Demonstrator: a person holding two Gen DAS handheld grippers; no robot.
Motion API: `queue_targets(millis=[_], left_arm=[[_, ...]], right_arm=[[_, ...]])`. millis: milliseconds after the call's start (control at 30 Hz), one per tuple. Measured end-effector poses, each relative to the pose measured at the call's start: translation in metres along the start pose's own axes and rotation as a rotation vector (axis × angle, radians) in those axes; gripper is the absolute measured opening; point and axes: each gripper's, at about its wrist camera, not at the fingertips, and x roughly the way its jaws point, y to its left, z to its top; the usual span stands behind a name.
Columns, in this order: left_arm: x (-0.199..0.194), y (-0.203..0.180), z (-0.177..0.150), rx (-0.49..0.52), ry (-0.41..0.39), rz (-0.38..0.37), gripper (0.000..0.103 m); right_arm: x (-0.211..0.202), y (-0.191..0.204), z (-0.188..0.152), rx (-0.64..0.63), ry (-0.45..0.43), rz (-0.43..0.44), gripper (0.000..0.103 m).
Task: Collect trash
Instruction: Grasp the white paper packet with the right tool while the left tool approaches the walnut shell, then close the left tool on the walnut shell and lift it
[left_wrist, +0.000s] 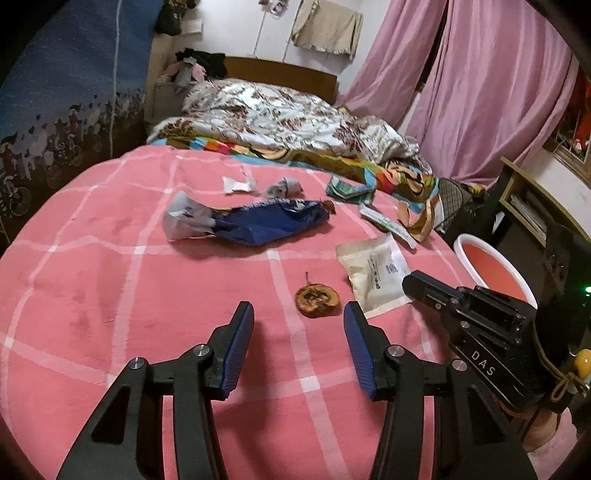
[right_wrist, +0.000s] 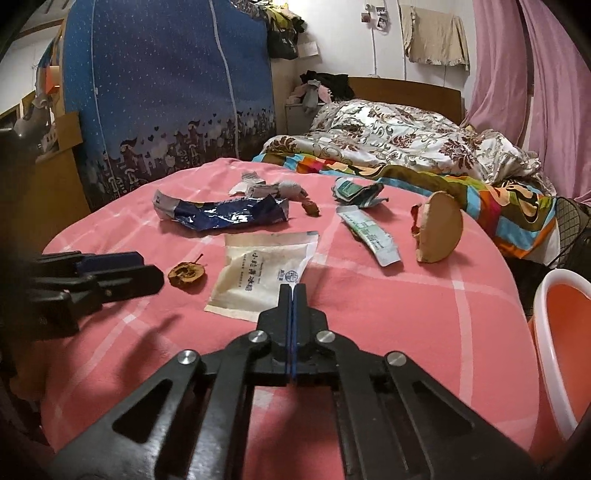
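Trash lies scattered on a pink checked blanket. My right gripper is shut, its tips pinching the near edge of a flat white packet that still rests on the blanket; it also shows as right gripper beside the packet. My left gripper is open, with a dried brown fruit piece just beyond its fingertips and untouched. Farther back lie a crumpled blue wrapper, a green wrapper, a white-green sachet and crumpled paper.
An orange basin with a white rim stands off the bed's right edge. A brown half-round piece stands on the blanket. A rumpled quilt fills the bed's far end, and pink curtains hang at the right.
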Motion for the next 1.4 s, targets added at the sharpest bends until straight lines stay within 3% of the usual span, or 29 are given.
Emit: queue_targets(millis=[233, 400, 733, 800, 867, 1100, 1267, 1400], left_arm=[[0.02, -0.012, 0.005, 0.048, 0.062, 0.033, 0.043], [0.03, -0.013, 0.007, 0.073, 0.083, 0.059, 0.023], [0.024, -0.008, 0.009, 0.05, 0.058, 0.052, 0.023], [0.019, -0.005, 0.009, 0.035, 0.043, 0.061, 0.023], [0.012, 0.001, 0.008, 0.014, 0.024, 0.073, 0.023], [-0.005, 0.022, 0.005, -0.08, -0.035, 0.093, 0.023], [-0.01, 0.023, 0.004, -0.094, -0.033, 0.095, 0.023], [-0.006, 0.02, 0.003, -0.095, -0.024, 0.093, 0.023]], right_arm=[[-0.009, -0.013, 0.001, 0.005, -0.019, -0.066, 0.0], [-0.012, -0.023, -0.002, 0.029, -0.019, -0.079, 0.0], [-0.017, -0.03, -0.002, 0.084, -0.053, -0.052, 0.001], [-0.018, -0.03, -0.001, 0.096, -0.061, -0.04, 0.028], [-0.018, -0.028, 0.0, 0.112, -0.074, -0.013, 0.037], [0.002, -0.011, 0.01, 0.064, -0.027, 0.03, 0.045], [0.024, -0.004, 0.012, 0.044, 0.052, 0.008, 0.046], [0.03, 0.001, 0.013, 0.02, 0.064, -0.014, 0.043]])
